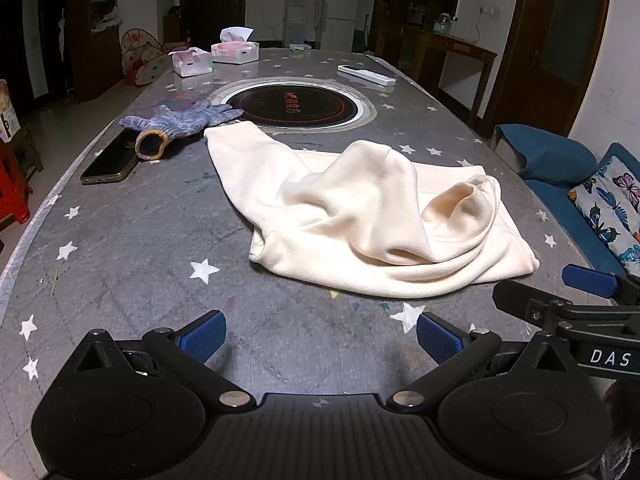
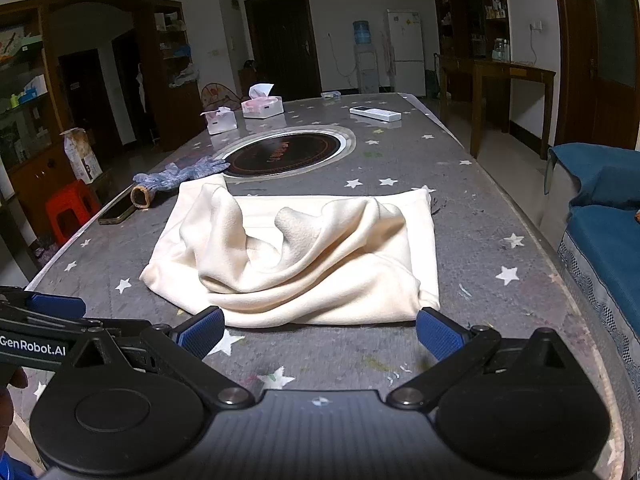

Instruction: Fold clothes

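Observation:
A cream garment (image 1: 360, 216) (image 2: 304, 252) lies loosely bunched on the grey star-patterned table (image 1: 140, 240) (image 2: 480, 220), with a raised hump of cloth in its middle. My left gripper (image 1: 320, 338) hovers open just short of the garment's near edge, nothing between its blue pads. My right gripper (image 2: 320, 332) is open too, its pads either side of the garment's near edge, the right pad close to the near right corner. From the left wrist view the right gripper's blue fingertip (image 1: 590, 276) shows at the right edge.
A knitted glove (image 1: 180, 120) (image 2: 180, 174) and a dark phone (image 1: 110, 158) (image 2: 118, 212) lie left of the garment. A round hob (image 1: 292, 108) (image 2: 284, 154) sits mid-table. Two tissue boxes (image 1: 236, 50) (image 2: 262, 106) and a white remote (image 1: 366, 74) (image 2: 374, 113) stand farther back. A blue sofa (image 2: 600, 220) is at right.

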`<state>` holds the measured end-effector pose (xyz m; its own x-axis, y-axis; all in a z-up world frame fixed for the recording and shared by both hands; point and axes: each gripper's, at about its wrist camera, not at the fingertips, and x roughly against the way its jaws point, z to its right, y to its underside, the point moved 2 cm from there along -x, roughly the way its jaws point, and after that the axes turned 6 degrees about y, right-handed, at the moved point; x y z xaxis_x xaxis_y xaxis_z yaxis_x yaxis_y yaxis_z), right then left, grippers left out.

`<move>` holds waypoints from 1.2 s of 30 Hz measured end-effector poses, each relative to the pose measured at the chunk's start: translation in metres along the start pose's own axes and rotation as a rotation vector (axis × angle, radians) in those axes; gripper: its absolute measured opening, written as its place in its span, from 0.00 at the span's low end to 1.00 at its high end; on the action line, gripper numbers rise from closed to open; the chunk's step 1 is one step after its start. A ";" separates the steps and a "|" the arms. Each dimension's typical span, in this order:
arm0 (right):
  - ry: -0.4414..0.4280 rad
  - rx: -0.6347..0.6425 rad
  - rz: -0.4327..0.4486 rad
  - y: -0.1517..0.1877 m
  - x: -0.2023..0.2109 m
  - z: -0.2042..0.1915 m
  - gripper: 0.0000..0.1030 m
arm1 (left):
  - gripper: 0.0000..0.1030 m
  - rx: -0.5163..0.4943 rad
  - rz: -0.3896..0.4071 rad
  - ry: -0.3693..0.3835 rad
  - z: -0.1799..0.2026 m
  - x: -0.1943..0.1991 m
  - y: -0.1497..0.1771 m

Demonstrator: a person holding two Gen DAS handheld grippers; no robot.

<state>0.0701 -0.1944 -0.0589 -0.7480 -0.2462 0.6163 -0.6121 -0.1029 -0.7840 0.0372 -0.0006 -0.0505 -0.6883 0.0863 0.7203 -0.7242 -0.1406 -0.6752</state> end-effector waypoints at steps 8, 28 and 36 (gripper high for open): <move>0.000 -0.001 -0.008 -0.004 -0.006 0.000 1.00 | 1.00 0.007 -0.006 0.001 -0.002 -0.004 -0.005; -0.008 0.018 -0.023 -0.023 -0.029 0.003 1.00 | 1.00 -0.013 -0.002 -0.014 -0.009 -0.020 -0.036; -0.015 0.035 -0.023 -0.041 -0.042 0.008 1.00 | 1.00 -0.034 0.016 -0.022 -0.009 -0.028 -0.061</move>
<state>0.1285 -0.1877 -0.0535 -0.7299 -0.2581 0.6329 -0.6193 -0.1422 -0.7722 0.0998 0.0145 -0.0309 -0.6993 0.0627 0.7121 -0.7141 -0.1082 -0.6917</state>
